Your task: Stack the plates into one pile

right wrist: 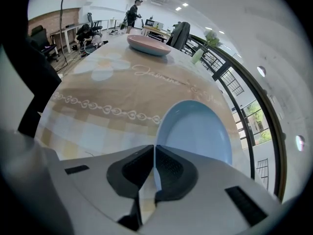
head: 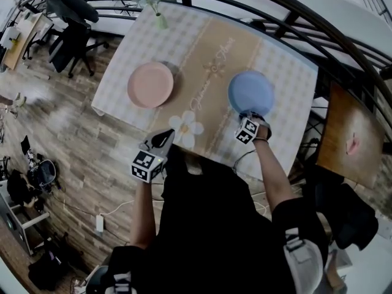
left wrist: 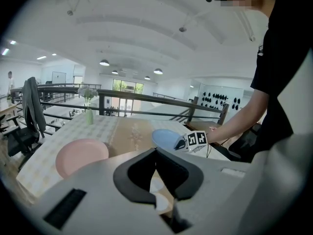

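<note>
1. I am logging the right gripper (right wrist: pixel 154 150) as clamping the near rim of the blue plate (right wrist: pixel 195 129), with the jaws closed on its edge.
2. The blue plate is lying flat on the right half of the table (head: pixel 202 41).
3. The pink plate (head: pixel 150 84) is sitting well apart to the left, across the cloth's centre band.
4. The left gripper (left wrist: pixel 156 153) is hovering off the near table edge, nearer the pink plate, with its jaws together and empty.
5. I am judging that the coming carry runs leftward.

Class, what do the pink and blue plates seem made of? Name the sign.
Pink plate: likely matte plastic or melamine; flat even colour, no glare. Blue plate: probably the same; thin rim, soft sheen only.
</note>
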Action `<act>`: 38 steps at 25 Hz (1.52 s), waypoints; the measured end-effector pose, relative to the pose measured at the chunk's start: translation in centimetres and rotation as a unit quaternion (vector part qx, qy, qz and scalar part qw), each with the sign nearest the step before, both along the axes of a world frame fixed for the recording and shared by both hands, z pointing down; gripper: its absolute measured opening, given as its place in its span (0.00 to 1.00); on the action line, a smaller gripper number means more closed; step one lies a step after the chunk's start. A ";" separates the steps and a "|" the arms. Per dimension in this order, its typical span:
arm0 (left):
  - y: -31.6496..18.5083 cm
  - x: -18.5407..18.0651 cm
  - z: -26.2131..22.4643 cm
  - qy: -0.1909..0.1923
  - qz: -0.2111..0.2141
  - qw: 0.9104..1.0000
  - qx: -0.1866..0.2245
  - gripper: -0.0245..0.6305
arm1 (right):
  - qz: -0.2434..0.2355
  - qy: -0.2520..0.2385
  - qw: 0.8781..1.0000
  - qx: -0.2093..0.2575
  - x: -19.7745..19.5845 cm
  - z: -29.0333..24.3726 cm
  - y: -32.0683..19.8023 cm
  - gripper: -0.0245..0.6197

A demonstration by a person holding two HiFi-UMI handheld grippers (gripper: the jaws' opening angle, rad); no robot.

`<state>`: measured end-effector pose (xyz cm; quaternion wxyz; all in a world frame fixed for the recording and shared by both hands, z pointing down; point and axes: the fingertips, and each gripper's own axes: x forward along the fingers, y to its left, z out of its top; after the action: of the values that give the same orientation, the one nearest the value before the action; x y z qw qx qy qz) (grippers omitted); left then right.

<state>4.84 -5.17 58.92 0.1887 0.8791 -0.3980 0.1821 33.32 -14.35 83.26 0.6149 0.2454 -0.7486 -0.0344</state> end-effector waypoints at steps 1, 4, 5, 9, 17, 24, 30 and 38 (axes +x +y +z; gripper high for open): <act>-0.2 -0.4 -0.1 -0.001 0.002 1.000 0.002 0.04 | 0.003 0.001 1.000 0.004 -0.1 -0.2 -0.2 0.05; -0.9 -1.9 -0.6 0.002 0.007 1.000 0.008 0.04 | 0.015 0.008 1.000 0.013 -0.5 -0.8 -0.5 0.05; -1.2 -2.4 -0.7 0.003 0.011 1.000 0.009 0.04 | 0.020 0.012 1.000 0.014 -0.6 -1.0 -0.6 0.05; -2.0 -4.3 -1.3 0.001 0.030 0.999 0.012 0.04 | 0.045 0.015 0.999 0.021 -1.4 -1.9 -0.7 0.06; -4.8 -7.9 -2.1 0.010 0.061 0.998 0.023 0.04 | 0.076 -0.001 0.996 0.038 -5.3 -3.2 -1.5 0.07; -5.1 -10.0 -2.5 0.018 0.074 0.997 0.029 0.04 | 0.083 -0.007 0.996 0.045 -8.6 -4.4 -1.1 0.06; -5.6 -13.4 -2.6 0.022 0.068 0.997 0.031 0.04 | 0.075 -0.006 0.996 0.049 -12.2 -4.9 -1.9 0.06; -5.0 -17.7 -2.1 0.026 0.052 0.998 0.030 0.04 | 0.050 -0.009 0.997 0.063 -17.5 -5.5 -2.8 0.07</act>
<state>-12.87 -10.15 56.82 0.1631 0.9083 -0.3518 0.1571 15.82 -17.18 77.79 0.5923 0.3216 -0.7372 -0.0486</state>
